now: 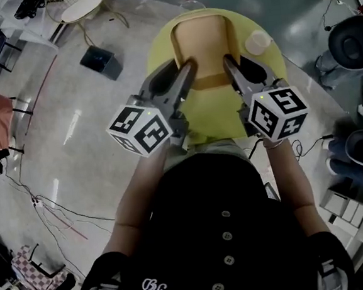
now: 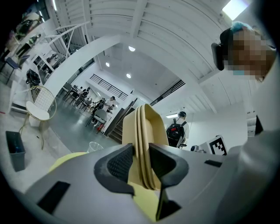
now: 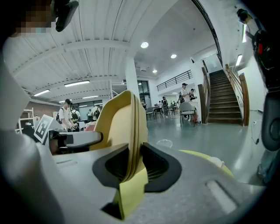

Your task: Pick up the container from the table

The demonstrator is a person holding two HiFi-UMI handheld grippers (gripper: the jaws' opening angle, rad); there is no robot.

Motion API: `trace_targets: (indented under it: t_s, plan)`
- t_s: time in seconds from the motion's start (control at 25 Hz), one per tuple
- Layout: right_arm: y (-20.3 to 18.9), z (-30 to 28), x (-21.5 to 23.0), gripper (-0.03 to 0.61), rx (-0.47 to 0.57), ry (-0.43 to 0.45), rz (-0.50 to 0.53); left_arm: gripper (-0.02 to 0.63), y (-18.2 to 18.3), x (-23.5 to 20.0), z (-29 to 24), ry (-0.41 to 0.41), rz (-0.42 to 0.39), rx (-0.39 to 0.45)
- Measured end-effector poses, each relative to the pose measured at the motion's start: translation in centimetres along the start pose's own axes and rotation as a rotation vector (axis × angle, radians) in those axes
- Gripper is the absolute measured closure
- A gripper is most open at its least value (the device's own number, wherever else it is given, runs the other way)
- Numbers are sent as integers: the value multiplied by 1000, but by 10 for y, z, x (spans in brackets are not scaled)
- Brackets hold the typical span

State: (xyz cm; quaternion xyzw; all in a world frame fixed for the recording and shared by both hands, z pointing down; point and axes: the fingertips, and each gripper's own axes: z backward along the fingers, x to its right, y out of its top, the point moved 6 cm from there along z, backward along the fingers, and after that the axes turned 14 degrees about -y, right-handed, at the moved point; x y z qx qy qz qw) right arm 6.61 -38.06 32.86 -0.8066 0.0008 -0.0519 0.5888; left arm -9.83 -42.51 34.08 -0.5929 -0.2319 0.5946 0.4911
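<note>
In the head view the tan container (image 1: 201, 41) sat over the round yellow bench (image 1: 160, 48), with the left gripper (image 1: 189, 66) on its left rim and the right gripper (image 1: 227, 61) on its right rim; whether it had cleared the bench could not be told. The left gripper view showed that gripper's fingers (image 2: 119, 164) clamped on the thin rim edge. The right gripper view showed its fingers (image 3: 153, 168) pinching the opposite rim likewise, so a good lift probably called for raising both hands evenly, keeping the container level and the squeeze steady.
</note>
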Motion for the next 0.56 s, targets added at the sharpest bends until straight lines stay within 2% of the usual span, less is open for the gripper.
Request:
trace_targets:
  t_s: [0.56]
  plan:
    - [-24, 1, -5, 515, -45, 13, -37, 503, -20, -2, 13, 38, 40, -16]
